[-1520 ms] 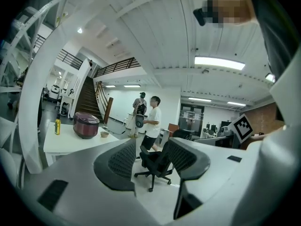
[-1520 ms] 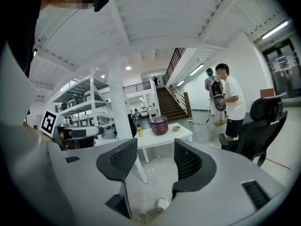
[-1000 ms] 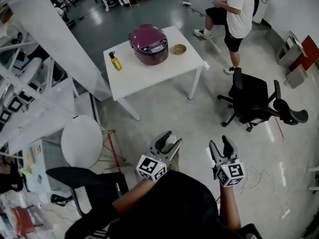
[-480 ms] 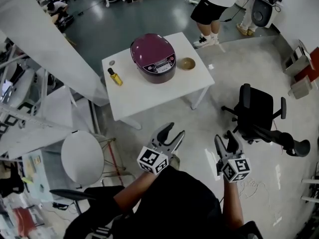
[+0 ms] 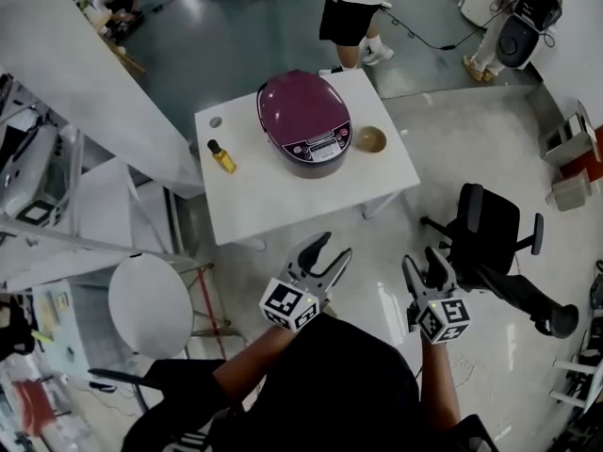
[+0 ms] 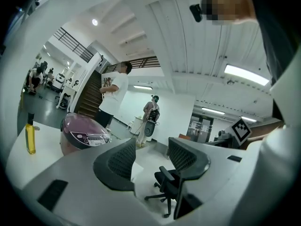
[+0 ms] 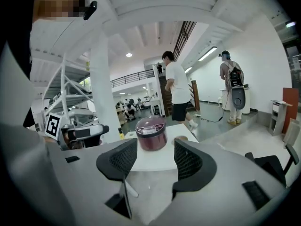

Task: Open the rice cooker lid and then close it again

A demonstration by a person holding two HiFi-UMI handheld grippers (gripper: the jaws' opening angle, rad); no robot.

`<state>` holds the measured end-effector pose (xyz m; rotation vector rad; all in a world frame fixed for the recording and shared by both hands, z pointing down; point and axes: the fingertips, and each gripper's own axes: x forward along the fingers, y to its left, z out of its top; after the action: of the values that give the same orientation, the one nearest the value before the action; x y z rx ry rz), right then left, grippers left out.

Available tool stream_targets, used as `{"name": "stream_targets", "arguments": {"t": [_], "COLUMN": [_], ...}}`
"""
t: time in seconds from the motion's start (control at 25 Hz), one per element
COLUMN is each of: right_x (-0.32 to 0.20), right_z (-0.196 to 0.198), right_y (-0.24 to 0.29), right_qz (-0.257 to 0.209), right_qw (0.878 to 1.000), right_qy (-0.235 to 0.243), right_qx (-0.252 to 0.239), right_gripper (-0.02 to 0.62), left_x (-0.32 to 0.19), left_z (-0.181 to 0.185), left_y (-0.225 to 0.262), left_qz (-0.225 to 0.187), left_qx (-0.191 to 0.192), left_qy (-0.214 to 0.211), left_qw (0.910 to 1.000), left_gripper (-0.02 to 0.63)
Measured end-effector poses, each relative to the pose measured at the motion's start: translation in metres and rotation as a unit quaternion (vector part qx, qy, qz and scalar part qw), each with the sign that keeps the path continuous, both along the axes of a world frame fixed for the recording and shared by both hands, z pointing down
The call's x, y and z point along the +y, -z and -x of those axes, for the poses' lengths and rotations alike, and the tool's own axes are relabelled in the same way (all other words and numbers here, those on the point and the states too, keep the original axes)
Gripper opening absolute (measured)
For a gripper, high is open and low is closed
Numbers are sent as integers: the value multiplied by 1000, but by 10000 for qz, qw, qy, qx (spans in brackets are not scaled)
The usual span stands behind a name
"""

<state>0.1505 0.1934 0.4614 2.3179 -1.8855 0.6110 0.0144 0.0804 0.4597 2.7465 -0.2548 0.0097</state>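
A maroon rice cooker [image 5: 305, 121] with its lid down stands on a white table [image 5: 283, 191]; it also shows in the left gripper view as the rice cooker [image 6: 83, 133] and in the right gripper view as the rice cooker [image 7: 151, 133]. My left gripper [image 5: 322, 252] is open, held in the air short of the table's near edge. My right gripper [image 5: 424, 267] is open too, to its right over the floor. Both are empty and well apart from the cooker.
On the table stand a bottle of yellow oil [image 5: 222, 156] left of the cooker and a small brown bowl [image 5: 370, 139] right of it. A black office chair [image 5: 490, 243] is on the right, a round white stool [image 5: 149, 306] on the left. A person [image 5: 353, 8] stands behind the table.
The table and cooker have come closer and lower in the head view as I walk toward them. The person behind the table has shifted left. Both grippers stay open.
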Motion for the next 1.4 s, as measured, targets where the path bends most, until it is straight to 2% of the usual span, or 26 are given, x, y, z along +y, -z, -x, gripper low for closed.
{"name": "stream_targets", "arguments": {"t": [0.24, 0.48, 0.72, 0.92, 1.08, 1.24, 1.4], "right_x": [-51, -82, -124, -167, -208, -239, -260], "right_z": [13, 23, 15, -6, -22, -46, -62], "right_y": [-11, -15, -10, -7, -2, 9, -1], "right_qz": [118, 185, 38, -181, -237, -395, -272], "right_qw": [9988, 9970, 9928, 9863, 9774, 9720, 9637], "right_qy": [464, 749, 1194, 1632, 2079, 2295, 2612], "right_qx": [-62, -33, -53, -136, -294, -311, -479], "right_gripper": [215, 215, 215, 215, 215, 215, 215], "left_x": [-36, -57, -83, -103, -128, -150, -170], "left_z": [14, 41, 47, 30, 11, -18, -41], "left_y": [-1, 4, 3, 10, 23, 22, 23], "left_qz": [-13, -74, -108, -238, -97, -266, -196], "left_qx": [114, 194, 127, 52, 115, -90, -184], "left_qy": [314, 896, 1466, 1847, 2191, 2270, 2563], "left_qw": [9994, 9958, 9891, 9825, 9756, 9735, 9662], "left_gripper": [199, 199, 199, 199, 199, 199, 202]}}
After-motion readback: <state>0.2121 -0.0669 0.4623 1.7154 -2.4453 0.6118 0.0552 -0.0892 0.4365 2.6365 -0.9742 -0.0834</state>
